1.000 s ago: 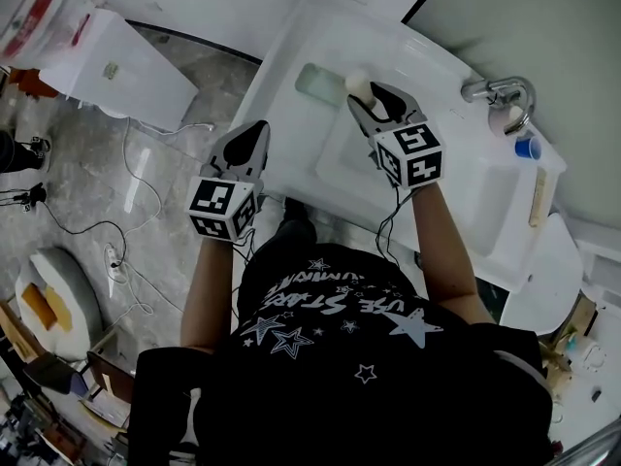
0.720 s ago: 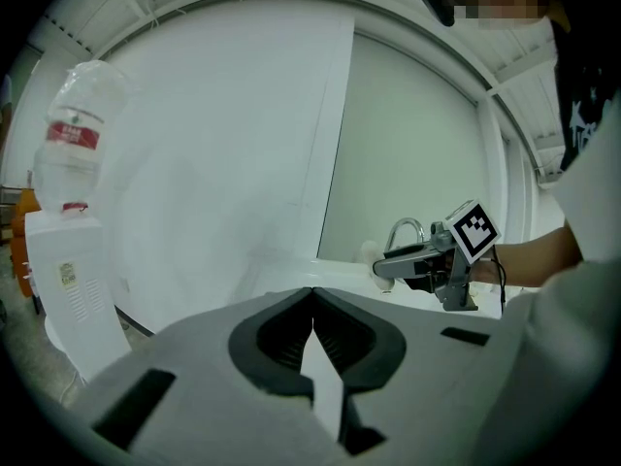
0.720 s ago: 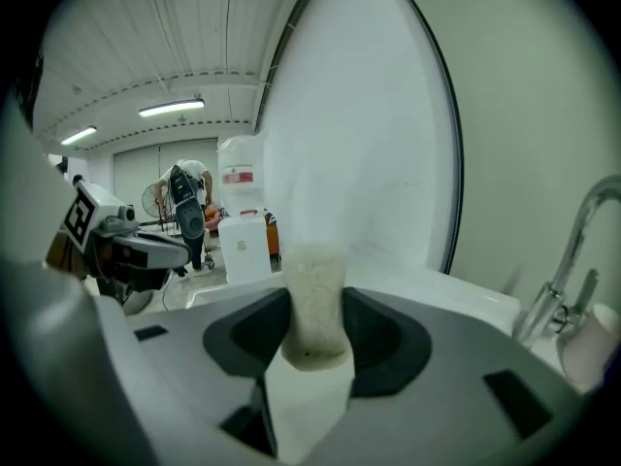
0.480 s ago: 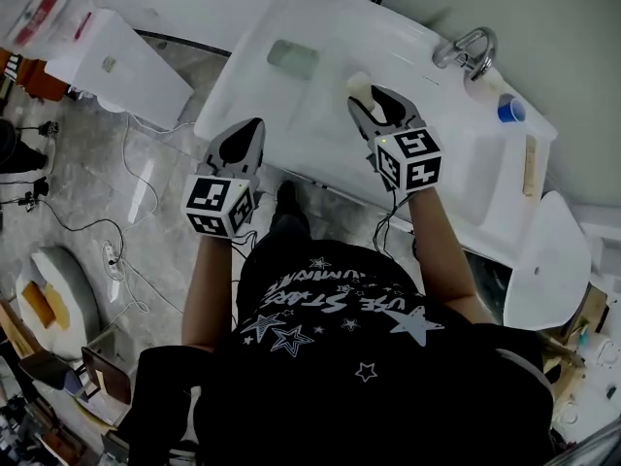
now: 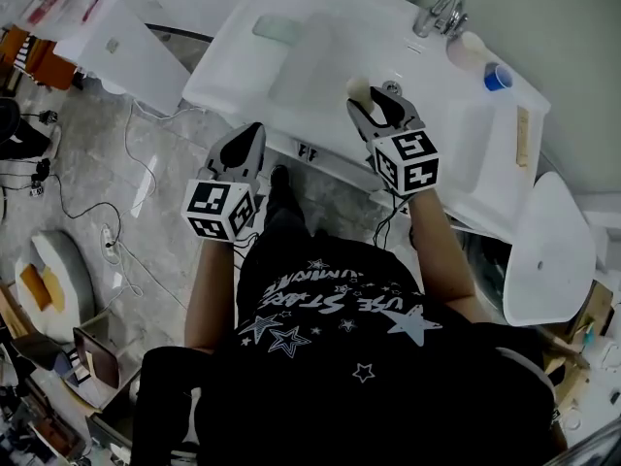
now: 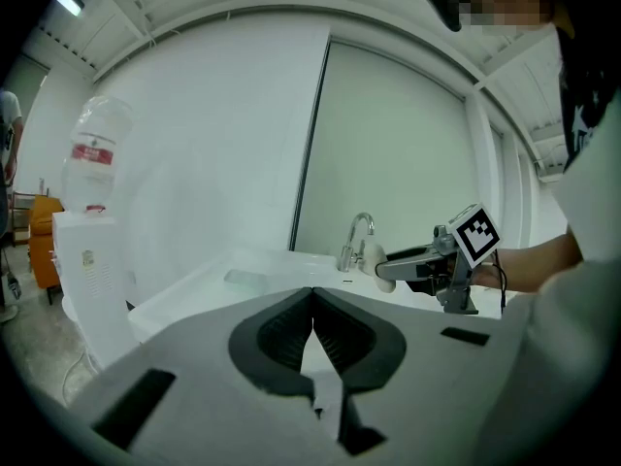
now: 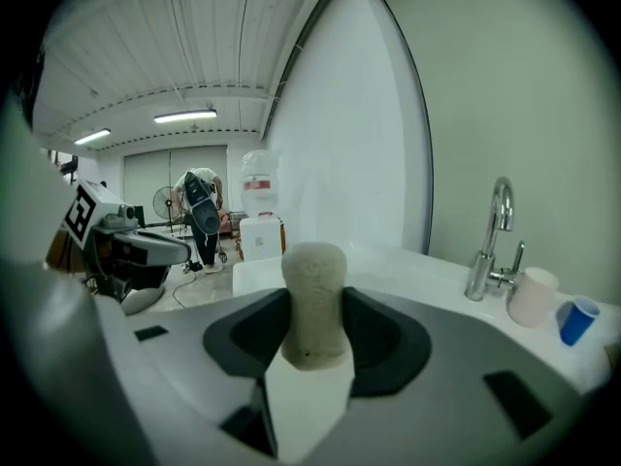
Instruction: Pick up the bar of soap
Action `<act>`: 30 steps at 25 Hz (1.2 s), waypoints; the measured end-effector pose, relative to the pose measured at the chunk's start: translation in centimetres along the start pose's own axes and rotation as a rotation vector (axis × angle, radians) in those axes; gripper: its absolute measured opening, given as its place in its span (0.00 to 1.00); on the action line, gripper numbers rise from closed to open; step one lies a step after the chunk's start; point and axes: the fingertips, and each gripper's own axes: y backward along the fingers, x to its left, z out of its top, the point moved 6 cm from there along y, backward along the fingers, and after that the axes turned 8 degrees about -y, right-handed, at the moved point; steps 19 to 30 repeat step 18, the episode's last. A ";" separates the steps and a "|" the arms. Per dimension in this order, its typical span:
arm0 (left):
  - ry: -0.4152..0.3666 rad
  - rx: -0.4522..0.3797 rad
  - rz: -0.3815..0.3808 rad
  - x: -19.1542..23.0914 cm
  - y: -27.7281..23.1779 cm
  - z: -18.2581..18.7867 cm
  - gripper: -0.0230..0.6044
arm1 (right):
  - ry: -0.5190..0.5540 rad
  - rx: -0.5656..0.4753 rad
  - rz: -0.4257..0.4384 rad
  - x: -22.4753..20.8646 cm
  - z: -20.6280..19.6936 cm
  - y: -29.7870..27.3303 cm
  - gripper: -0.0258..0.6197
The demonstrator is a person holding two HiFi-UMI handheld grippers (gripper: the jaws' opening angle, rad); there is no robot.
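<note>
A pale, speckled bar of soap [image 7: 313,299] stands on end between the jaws of my right gripper [image 7: 312,304], which is shut on it. From the head view the soap [image 5: 358,89] sticks out past the right gripper [image 5: 374,105], lifted above the white sink counter [image 5: 320,56]. My left gripper [image 5: 243,144] hangs off the counter's front edge over the floor, jaws shut with nothing between them [image 6: 312,309]. In the left gripper view the right gripper [image 6: 393,268] shows holding the soap [image 6: 372,260] near the tap.
A chrome tap [image 5: 439,13] stands at the back of the counter, with a pale cup [image 5: 468,49] and a blue cup [image 5: 498,77] beside it. A greenish soap dish [image 5: 277,29] lies at the counter's left. A water dispenser [image 5: 107,42] stands left; cables run across the floor.
The view has swung, so the counter sits higher in the picture. My right gripper with the soap has come away from the soap dish toward the basin front. The left gripper stays put.
</note>
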 end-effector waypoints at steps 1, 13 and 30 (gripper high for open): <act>0.002 0.001 0.006 -0.7 0.5 -0.2 0.05 | -0.002 0.001 0.003 0.1 -0.4 0.6 0.32; -0.012 0.009 0.048 -5.6 5.6 -1.3 0.05 | -0.005 -0.002 0.037 2.2 -3.7 6.3 0.32; -0.012 0.015 0.052 -6.4 7.3 -1.7 0.05 | 0.006 -0.005 0.042 3.5 -4.1 7.4 0.32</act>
